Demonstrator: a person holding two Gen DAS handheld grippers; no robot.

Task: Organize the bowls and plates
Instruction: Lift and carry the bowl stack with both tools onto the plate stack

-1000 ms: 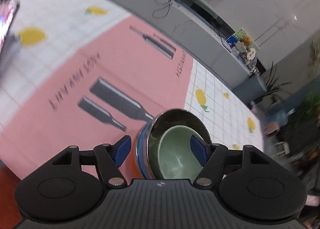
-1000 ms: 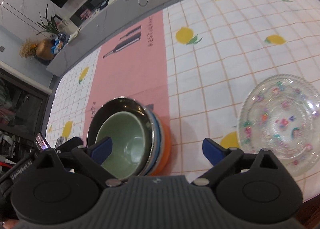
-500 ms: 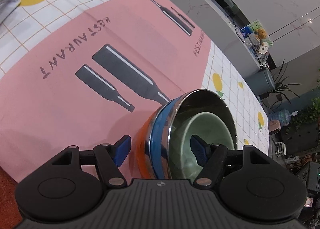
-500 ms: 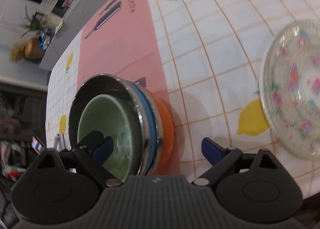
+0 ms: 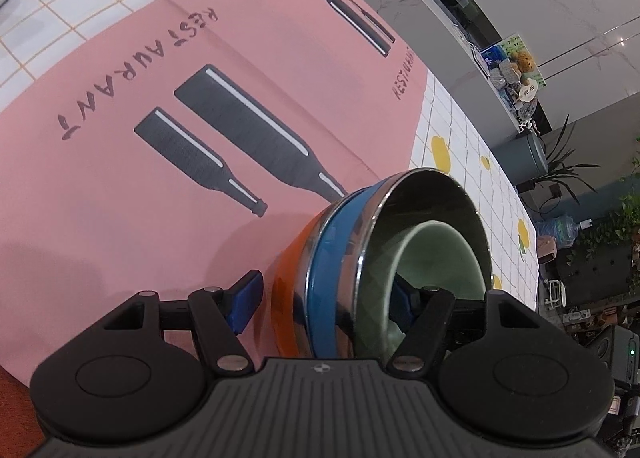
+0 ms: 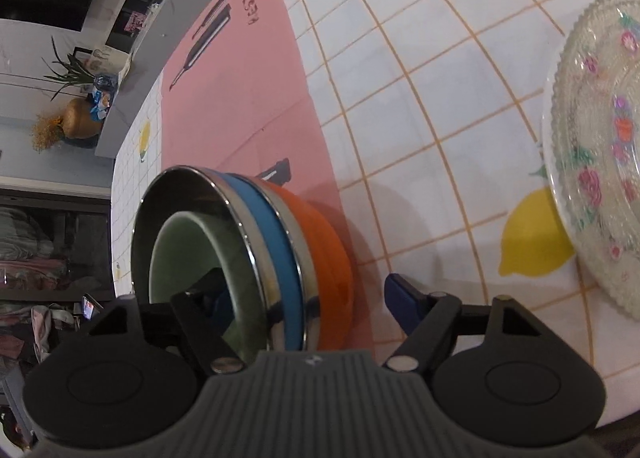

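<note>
A nested stack stands on the pink mat: an orange bowl (image 5: 288,278) at the bottom, a blue-banded steel bowl (image 5: 332,258), a steel bowl (image 5: 432,198) and a pale green bowl (image 5: 436,258) inside. My left gripper (image 5: 322,300) straddles the stack's near rim, one finger outside the orange bowl, the other inside the green one, with a gap showing. My right gripper (image 6: 308,302) straddles the opposite rim of the stack (image 6: 324,234) the same way. Its jaws are closing, and the outer finger (image 6: 400,298) is still clear of the orange wall.
A clear glass plate with flower prints (image 6: 592,162) lies to the right on the lemon-patterned tablecloth (image 6: 420,78). The pink mat (image 5: 200,78) with bottle prints spreads to the left. A grey counter (image 5: 420,6) runs behind the table, and the table's front edge is close below both grippers.
Both grippers have dropped over the bowl stack, so each now has a finger inside the green bowl. The right jaws have narrowed. The glass plate has slid to the right edge of the right wrist view.
</note>
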